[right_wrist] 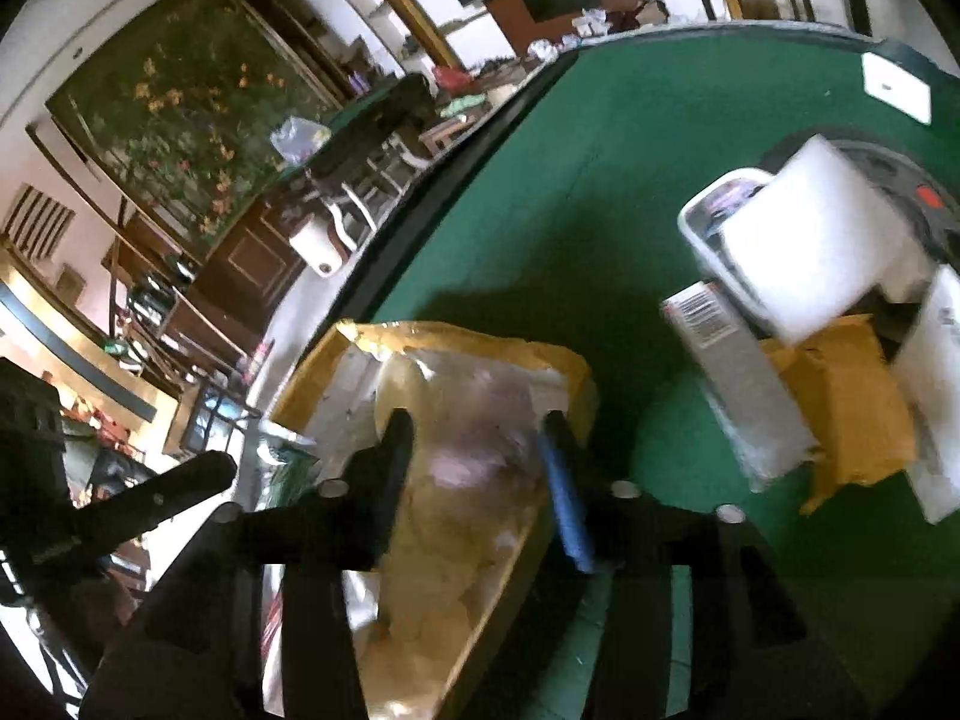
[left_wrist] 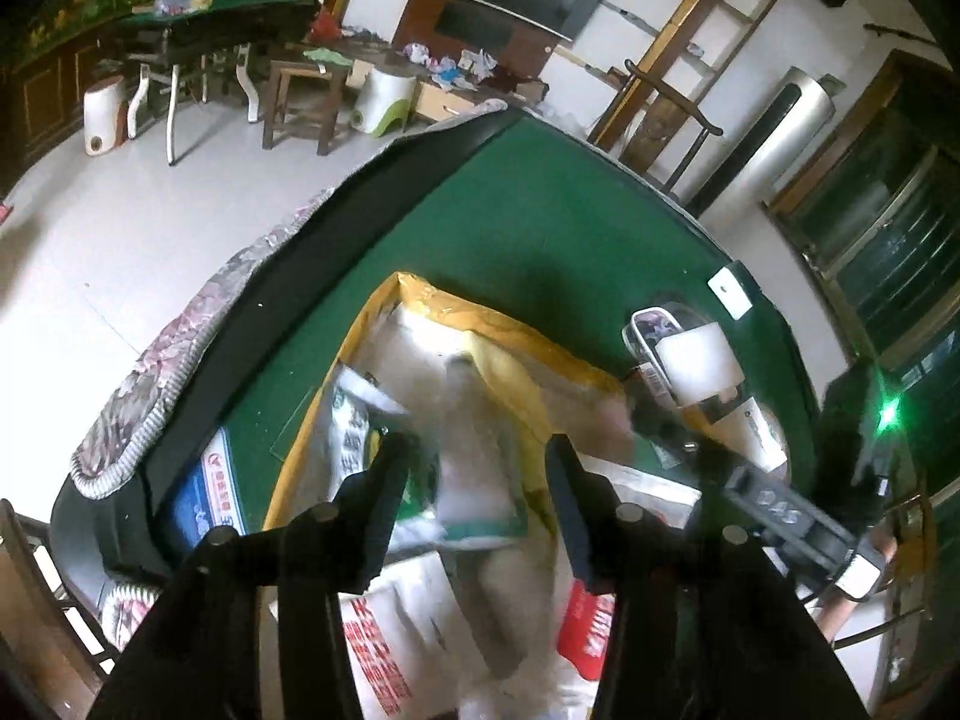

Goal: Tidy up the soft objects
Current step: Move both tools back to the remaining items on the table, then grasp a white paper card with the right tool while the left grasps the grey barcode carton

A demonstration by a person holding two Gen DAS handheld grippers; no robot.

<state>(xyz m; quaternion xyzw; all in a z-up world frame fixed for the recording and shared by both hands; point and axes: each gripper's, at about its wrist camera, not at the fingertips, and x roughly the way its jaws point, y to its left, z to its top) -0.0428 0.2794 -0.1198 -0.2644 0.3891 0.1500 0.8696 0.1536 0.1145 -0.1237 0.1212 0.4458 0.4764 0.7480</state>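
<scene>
A yellow padded mailer [left_wrist: 510, 354] lies on the green table [left_wrist: 510, 222] over a heap of soft plastic bags, one white with green print [left_wrist: 354, 420], one with red print [left_wrist: 378, 654]. My left gripper [left_wrist: 477, 450] is open above the heap, with the bags between its fingers. The right gripper's body [left_wrist: 780, 510] reaches in from the right. In the right wrist view my right gripper [right_wrist: 477, 426] is open, its fingers either side of the yellow mailer [right_wrist: 456, 480]. Whether it touches is unclear.
A white foam block [right_wrist: 810, 240] rests on a white tray [right_wrist: 708, 228] with a barcoded box [right_wrist: 738, 384] and another yellow mailer [right_wrist: 852, 408] at the right. A white card [right_wrist: 897, 87] lies at the far edge. Chairs and a second table [left_wrist: 210, 18] stand on the floor beyond.
</scene>
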